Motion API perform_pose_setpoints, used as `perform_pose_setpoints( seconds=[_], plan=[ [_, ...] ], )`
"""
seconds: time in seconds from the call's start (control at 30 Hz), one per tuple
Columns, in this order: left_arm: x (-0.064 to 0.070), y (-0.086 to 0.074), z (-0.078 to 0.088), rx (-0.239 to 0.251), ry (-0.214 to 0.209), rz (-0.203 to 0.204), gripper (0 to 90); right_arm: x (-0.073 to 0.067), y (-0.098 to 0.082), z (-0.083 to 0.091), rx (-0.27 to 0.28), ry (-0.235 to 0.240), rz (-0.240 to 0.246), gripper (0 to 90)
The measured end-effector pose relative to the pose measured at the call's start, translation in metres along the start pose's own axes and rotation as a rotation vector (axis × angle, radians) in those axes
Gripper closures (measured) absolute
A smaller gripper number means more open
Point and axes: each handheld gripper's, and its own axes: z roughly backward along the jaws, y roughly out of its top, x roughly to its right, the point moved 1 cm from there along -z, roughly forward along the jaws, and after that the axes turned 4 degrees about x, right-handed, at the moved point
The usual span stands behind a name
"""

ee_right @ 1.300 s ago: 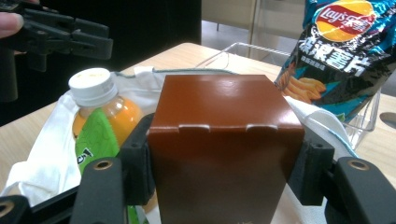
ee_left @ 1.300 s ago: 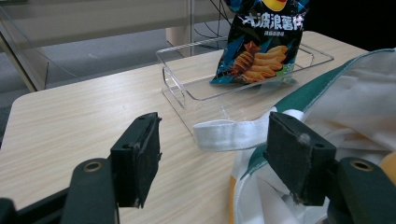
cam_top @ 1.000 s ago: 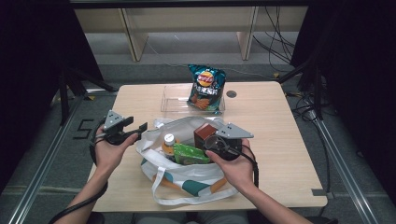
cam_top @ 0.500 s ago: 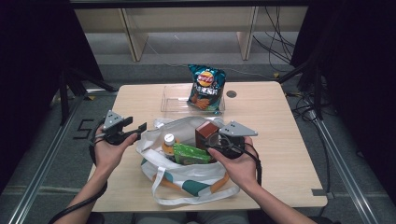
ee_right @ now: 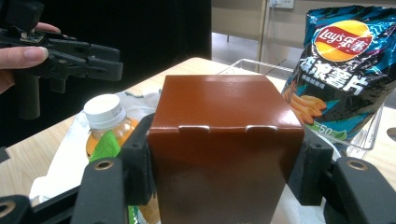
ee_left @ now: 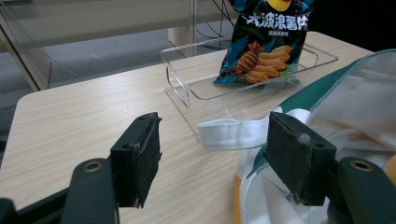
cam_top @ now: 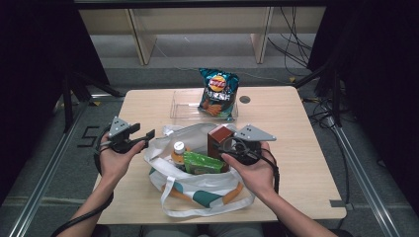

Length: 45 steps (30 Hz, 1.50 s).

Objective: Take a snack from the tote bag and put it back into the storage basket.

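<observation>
brown box point(ee_right: 224, 149): my right gripper view cuts off its lower part, and the bag hides its base from above.
orange bottle point(ee_right: 108, 122): I see cap and shoulder; the rest sits behind the green packet point(cam_top: 203, 162).
chip bag point(ee_left: 266, 42): the left gripper view crops its top.
tote bag point(cam_top: 197, 190): I can't tell what lies deeper inside.

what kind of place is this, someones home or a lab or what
Most likely a lab or recording room, not a home: a bare wooden table stands on grey floor, loose cables trail behind it, and dark curtains hang on both sides.
</observation>
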Motion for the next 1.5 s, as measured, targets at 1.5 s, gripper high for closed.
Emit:
perform_pose_setpoints(
  seconds=[1.5],
  plan=[
    [0.002,0.002,0.000,0.006,0.003,-0.001,34.6,0.016,0.049,0.009,0.084,-0.045,-0.037,39.1]
  ],
)
